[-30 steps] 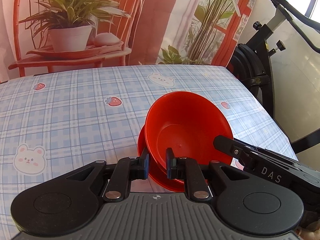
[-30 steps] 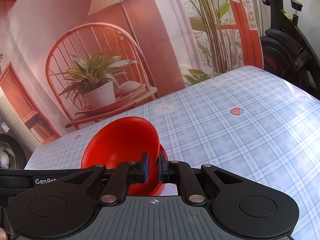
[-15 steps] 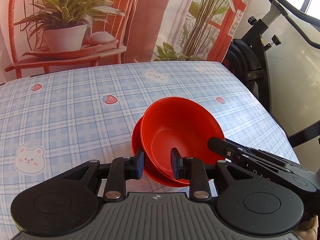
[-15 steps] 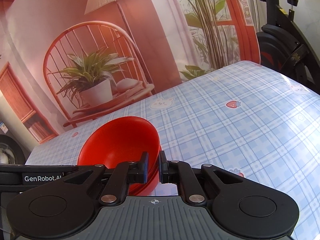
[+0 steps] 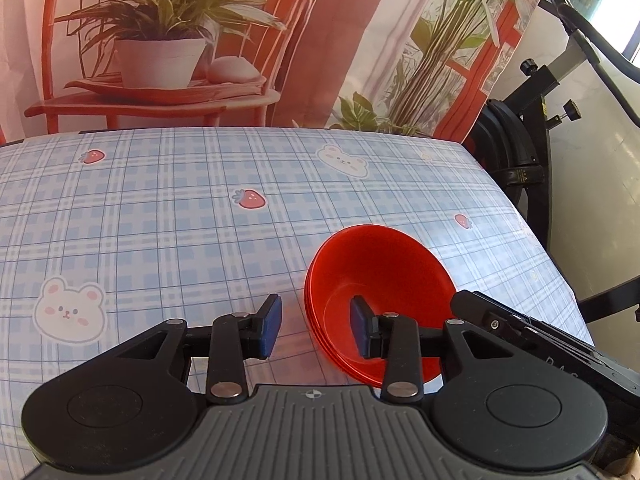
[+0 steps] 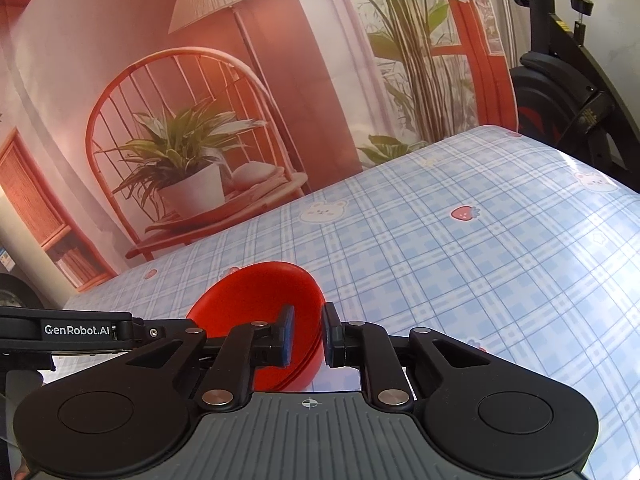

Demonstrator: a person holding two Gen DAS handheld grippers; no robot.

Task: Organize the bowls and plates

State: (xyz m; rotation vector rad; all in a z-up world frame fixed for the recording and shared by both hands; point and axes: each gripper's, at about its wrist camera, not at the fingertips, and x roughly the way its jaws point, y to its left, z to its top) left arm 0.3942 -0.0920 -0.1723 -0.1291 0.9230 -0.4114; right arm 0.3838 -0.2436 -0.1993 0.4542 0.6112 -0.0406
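A stack of red bowls [image 5: 380, 280] sits on the checked tablecloth [image 5: 160, 220] near the right front of the table. My left gripper [image 5: 316, 330] is open; its right finger is over the stack's near rim, its left finger over bare cloth, gripping nothing. In the right wrist view the same red stack [image 6: 260, 300] lies just ahead. My right gripper [image 6: 308, 334] has its jaws slightly apart astride the stack's right rim, not clamped. The right gripper's body shows in the left wrist view [image 5: 540, 340].
The table's right edge [image 5: 552, 256] drops off next to an exercise bike [image 5: 532, 128]. A printed backdrop with a chair and potted plant [image 5: 160, 40] hangs behind the table's far edge. Bare cloth stretches left and beyond the bowls.
My left gripper opened off the bowl's rim and drew back to the left. The tilted top bowl settled into the stack. My right gripper's jaws parted a little at the rim.
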